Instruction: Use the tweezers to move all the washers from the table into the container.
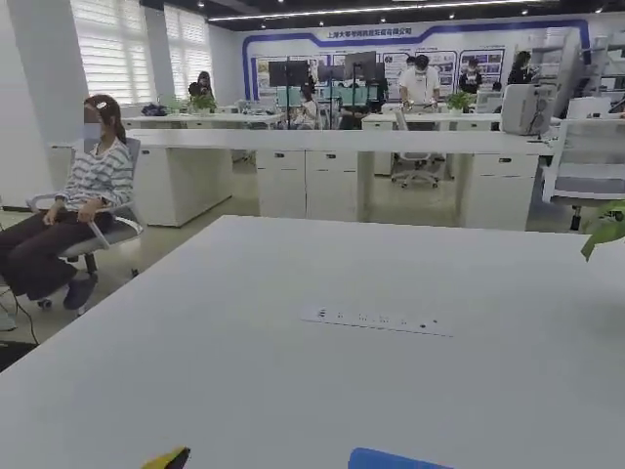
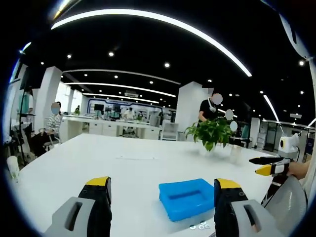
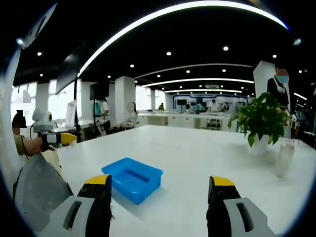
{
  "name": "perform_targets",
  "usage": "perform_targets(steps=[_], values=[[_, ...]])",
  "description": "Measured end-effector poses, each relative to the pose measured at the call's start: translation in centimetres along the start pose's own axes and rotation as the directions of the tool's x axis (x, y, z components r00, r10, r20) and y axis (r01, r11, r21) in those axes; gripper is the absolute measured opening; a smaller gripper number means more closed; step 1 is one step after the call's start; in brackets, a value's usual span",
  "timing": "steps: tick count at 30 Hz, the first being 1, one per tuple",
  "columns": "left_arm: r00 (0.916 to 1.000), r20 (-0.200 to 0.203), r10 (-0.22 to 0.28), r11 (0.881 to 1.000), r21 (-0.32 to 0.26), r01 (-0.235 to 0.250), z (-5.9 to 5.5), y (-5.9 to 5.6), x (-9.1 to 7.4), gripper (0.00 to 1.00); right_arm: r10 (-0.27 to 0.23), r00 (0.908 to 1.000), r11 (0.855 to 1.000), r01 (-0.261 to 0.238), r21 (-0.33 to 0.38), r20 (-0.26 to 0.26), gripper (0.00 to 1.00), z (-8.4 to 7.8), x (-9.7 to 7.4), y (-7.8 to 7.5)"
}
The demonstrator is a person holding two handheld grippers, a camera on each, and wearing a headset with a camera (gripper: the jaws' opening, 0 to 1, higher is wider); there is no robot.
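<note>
White table point(image 1: 293, 391): our left gripper point(image 2: 162, 183) and right gripper point(image 3: 162, 180) gape empty.
What look like washers point(image 2: 200, 226) lie at five o'clock of the blue container point(image 2: 186, 197); wide jaws could scatter them.

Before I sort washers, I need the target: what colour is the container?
The container is blue, clearest in the right gripper view.

Open-plan office: white furniture, black ceiling.
A broad white table point(image 1: 293, 381) occupies the foreground, with a socket strip point(image 1: 376, 320) set flush in its top. Beyond it a row of white desks point(image 1: 332, 181) with cabinet fronts stands on a pale floor point(image 1: 186, 244). Windows with white blinds point(image 1: 107, 39) line the left wall; a blue-framed display wall point(image 1: 410, 39) closes the far end. Lighting: curved light strips point(image 2: 163, 22) and recessed spotlights point(image 2: 167, 64). White column point(image 2: 190, 106) and potted plant point(image 3: 261, 118) noted.
</note>
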State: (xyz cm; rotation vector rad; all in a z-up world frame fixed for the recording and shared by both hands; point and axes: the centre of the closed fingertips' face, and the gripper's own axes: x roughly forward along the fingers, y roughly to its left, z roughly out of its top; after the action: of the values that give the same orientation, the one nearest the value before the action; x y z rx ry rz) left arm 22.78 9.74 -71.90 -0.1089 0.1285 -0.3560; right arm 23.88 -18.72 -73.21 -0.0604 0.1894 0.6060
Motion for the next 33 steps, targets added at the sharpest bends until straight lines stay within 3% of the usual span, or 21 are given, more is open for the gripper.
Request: perform_targets(steps=[13, 33], values=[[0.9997, -0.017, -0.016, 1.0, 0.015, 0.016, -0.23, -0.4, 0.19, 0.86, 0.007, 1.0, 1.0, -0.007, -0.001, 0.006, 0.79, -0.03, -0.02, -0.01], [0.9999, -0.009, -0.014, 1.0, 0.011, 0.014, -0.13, -0.29, 0.11, 0.85, 0.004, 1.0, 1.0, -0.004, -0.005, 0.001, 0.78, -0.07, 0.05, -0.19]])
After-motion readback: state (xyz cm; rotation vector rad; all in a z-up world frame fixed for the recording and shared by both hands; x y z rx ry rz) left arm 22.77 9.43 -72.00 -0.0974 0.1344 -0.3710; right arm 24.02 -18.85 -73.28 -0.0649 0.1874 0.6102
